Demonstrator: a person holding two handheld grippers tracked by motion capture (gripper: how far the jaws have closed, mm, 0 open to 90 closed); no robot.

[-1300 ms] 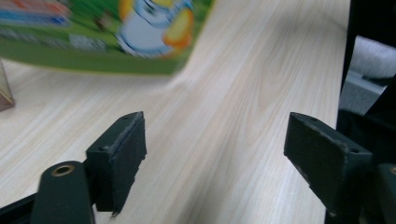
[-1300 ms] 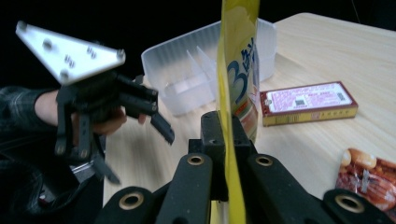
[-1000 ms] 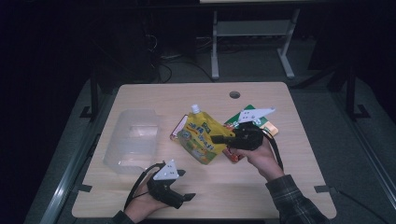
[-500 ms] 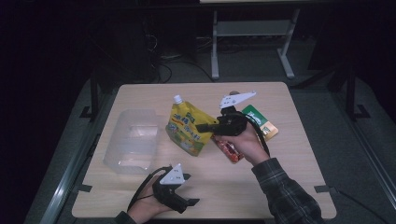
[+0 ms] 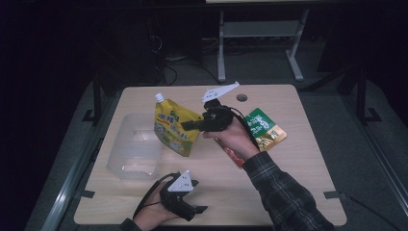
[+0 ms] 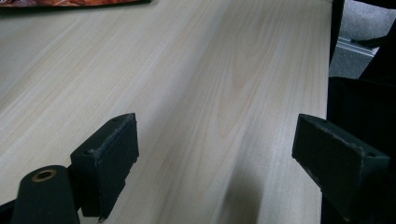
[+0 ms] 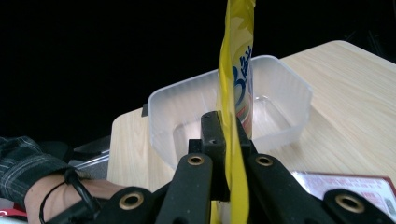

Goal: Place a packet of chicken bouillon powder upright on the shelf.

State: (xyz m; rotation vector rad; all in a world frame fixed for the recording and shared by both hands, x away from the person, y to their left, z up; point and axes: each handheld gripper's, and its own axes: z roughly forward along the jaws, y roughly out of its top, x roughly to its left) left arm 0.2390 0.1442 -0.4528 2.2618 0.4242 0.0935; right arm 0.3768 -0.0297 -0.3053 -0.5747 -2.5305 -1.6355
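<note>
A yellow spouted pouch (image 5: 174, 126) hangs upright in the air, just right of a clear plastic tub (image 5: 133, 146). My right gripper (image 5: 186, 125) is shut on the pouch's right edge. In the right gripper view the pouch (image 7: 235, 93) stands edge-on between the jaws, with the tub (image 7: 275, 91) behind it. My left gripper (image 5: 198, 210) rests near the table's front edge, open, with bare wood between its fingers (image 6: 109, 156).
A green snack packet (image 5: 263, 129) lies on the table right of the right hand, and a red packet (image 5: 235, 157) lies partly under that hand. A small round hole (image 5: 241, 97) sits near the table's far edge. Dark floor and a metal stand lie beyond.
The right gripper has carried the yellow pouch leftward and upward, from the table's middle toward the tub. The left gripper has shifted only slightly.
</note>
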